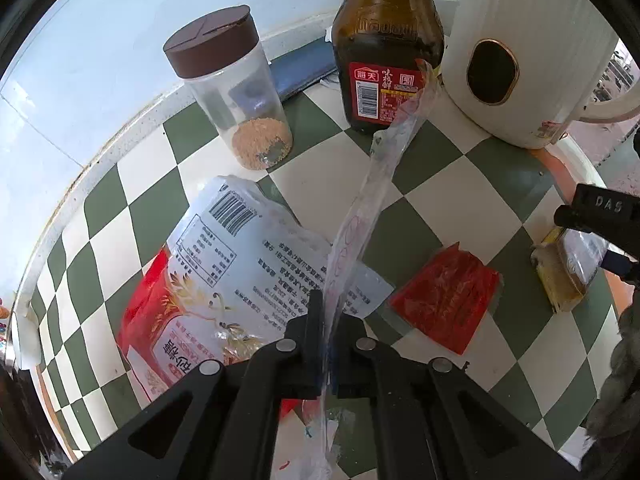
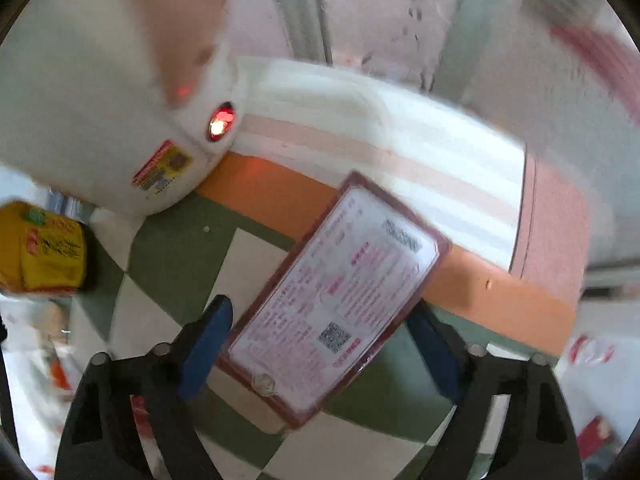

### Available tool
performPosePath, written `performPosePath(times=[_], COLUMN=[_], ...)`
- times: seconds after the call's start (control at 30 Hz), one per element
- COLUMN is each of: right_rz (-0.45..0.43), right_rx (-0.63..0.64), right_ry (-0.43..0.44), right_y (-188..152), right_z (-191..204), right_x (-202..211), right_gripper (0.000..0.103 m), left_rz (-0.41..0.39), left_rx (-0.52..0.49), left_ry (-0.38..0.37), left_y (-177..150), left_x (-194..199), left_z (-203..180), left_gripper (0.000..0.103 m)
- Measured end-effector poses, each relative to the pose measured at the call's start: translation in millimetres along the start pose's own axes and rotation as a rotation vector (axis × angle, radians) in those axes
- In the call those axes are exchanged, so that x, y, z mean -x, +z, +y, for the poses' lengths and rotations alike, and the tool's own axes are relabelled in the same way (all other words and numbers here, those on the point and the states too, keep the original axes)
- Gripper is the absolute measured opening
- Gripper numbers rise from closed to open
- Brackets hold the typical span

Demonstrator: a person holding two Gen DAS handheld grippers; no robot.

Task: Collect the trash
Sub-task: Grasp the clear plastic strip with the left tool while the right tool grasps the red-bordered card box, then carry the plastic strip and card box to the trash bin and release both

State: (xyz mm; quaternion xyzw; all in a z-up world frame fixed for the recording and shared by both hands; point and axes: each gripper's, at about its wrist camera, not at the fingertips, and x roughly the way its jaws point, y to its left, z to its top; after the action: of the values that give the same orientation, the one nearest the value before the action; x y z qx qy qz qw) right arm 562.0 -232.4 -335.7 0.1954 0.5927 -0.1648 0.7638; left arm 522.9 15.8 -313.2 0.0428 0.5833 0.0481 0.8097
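The flat packet (image 2: 332, 304) lies on the checked table (image 2: 176, 256) between the right gripper (image 2: 320, 344)'s spread fingers, untouched; it could slide off the near edge; the left gripper (image 1: 329, 320) pinches a clear plastic strip (image 1: 376, 184)

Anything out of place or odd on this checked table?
Yes. A red-and-white printed food bag, a crumpled red wrapper and a red-bordered printed packet lie loose and askew among upright containers; the packet sits near the table edge.

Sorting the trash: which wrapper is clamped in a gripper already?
The clear plastic strip, pinched upright in the shut left gripper; the red wrapper lies loose on the table.
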Motion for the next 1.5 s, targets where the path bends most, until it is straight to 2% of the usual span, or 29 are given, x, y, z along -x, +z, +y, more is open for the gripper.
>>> performPosePath(times=[0.13, 0.17, 0.3, 0.4, 0.53, 0.6, 0.63, 0.77, 0.87, 0.93, 1.0, 1.1, 1.17, 1.27, 1.4, 1.5], right_rz=[-0.046, -0.052, -0.110, -0.158, -0.198, -0.204, -0.203, -0.172, -0.130, -0.094, -0.048, 0.004, 0.039, 0.092, 0.132, 0.163], right_rx=[0.027, 0.027, -0.018, -0.045, -0.117, -0.164, -0.190, -0.308, -0.430, -0.517, -0.591, -0.645, -0.669, -0.700, -0.680, -0.648], right_ry=[0.035, 0.043, 0.182, 0.240, 0.287, 0.277, 0.271, 0.212, 0.158, 0.135, 0.126, 0.121, 0.124, 0.167, 0.240, 0.266], right_y=[-12, -15, -40, -62, -96, -124, -137, -192, -242, -277, -312, -349, -369, -400, -412, -412], right_z=[-2, -6, -48, -76, -150, -196, -222, -321, -401, -451, -495, -536, -559, -592, -613, -620], right_x=[6, 9, 31, 48, 75, 88, 91, 93, 76, 57, 25, -23, -65, -144, -238, -297], right_gripper=[0.066, 0.066, 0.064, 0.064, 0.064, 0.064, 0.064, 0.064, 0.064, 0.064, 0.063, 0.063, 0.063, 0.063, 0.063, 0.063], left_rz=[-0.012, -0.014, -0.029, -0.046, -0.051, -0.036, -0.017, 0.033, 0.111, 0.182, 0.294, 0.445, 0.555, 0.690, 0.755, 0.783], left_rx=[-0.024, -0.029, -0.073, -0.120, -0.226, -0.284, -0.332, -0.522, -0.646, -0.706, -0.745, -0.740, -0.714, -0.687, -0.711, -0.727], left_ry=[-0.015, -0.024, -0.059, -0.100, -0.210, -0.267, -0.311, -0.399, -0.456, -0.473, -0.491, -0.497, -0.479, -0.463, -0.407, -0.385], left_y=[-6, -7, -18, -29, -53, -69, -83, -140, -194, -229, -270, -316, -350, -391, -429, -445], left_x=[11, 15, 36, 60, 97, 109, 116, 127, 115, 92, 51, -21, -84, -173, -261, -298], left_z=[-2, -2, -13, -33, -91, -124, -152, -247, -317, -356, -396, -438, -466, -500, -531, -536], left_gripper=[0.000, 0.000, 0.000, 0.000, 0.000, 0.000, 0.000, 0.000, 0.000, 0.000, 0.000, 0.000, 0.000, 0.000, 0.001, 0.002])
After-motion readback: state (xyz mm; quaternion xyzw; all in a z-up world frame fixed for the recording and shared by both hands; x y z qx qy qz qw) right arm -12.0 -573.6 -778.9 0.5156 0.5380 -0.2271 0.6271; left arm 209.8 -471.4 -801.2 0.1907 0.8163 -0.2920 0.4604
